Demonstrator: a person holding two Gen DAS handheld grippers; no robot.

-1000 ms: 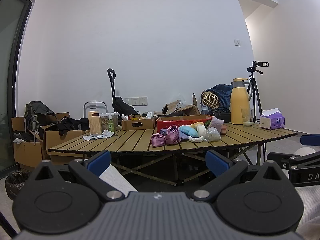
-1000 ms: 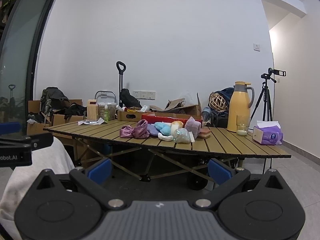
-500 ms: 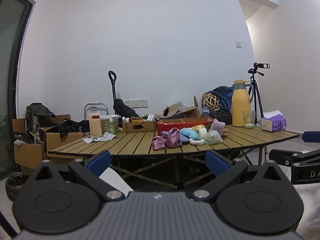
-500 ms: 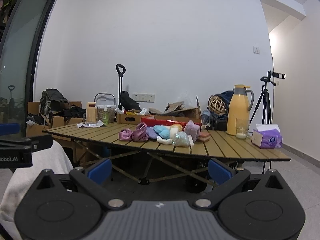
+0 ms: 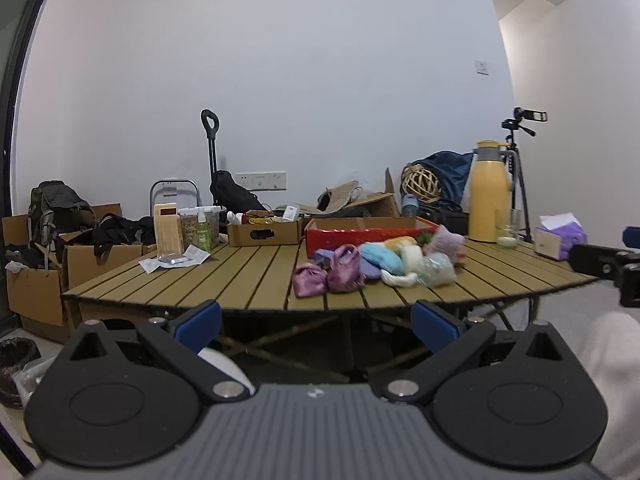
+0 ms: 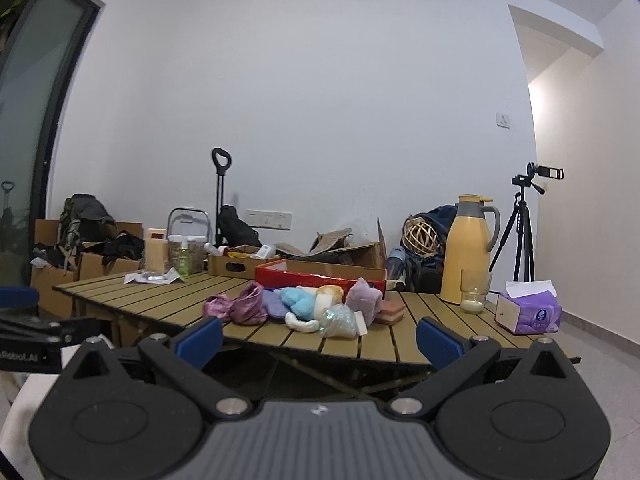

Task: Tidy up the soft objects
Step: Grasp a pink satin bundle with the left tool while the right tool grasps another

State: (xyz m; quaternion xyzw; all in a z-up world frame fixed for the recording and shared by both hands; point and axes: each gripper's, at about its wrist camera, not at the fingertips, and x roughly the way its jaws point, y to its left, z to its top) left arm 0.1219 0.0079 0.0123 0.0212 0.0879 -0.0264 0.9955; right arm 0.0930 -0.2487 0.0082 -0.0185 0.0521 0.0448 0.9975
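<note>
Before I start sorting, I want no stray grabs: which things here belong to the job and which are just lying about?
For the job:
soft pile
pink pouches
blue plush
red box, probably the bin

Lying about:
flask
glass
tissue box
tripod
cardboard tray

Both grippers, left and right, are open and empty.

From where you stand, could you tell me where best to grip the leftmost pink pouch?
Probably pinch the pink pouch across its bunched top, coming from above on the table's near edge. It sits at the pile's open left end, nearest the open left gripper, with only a neighbour on its right.
</note>
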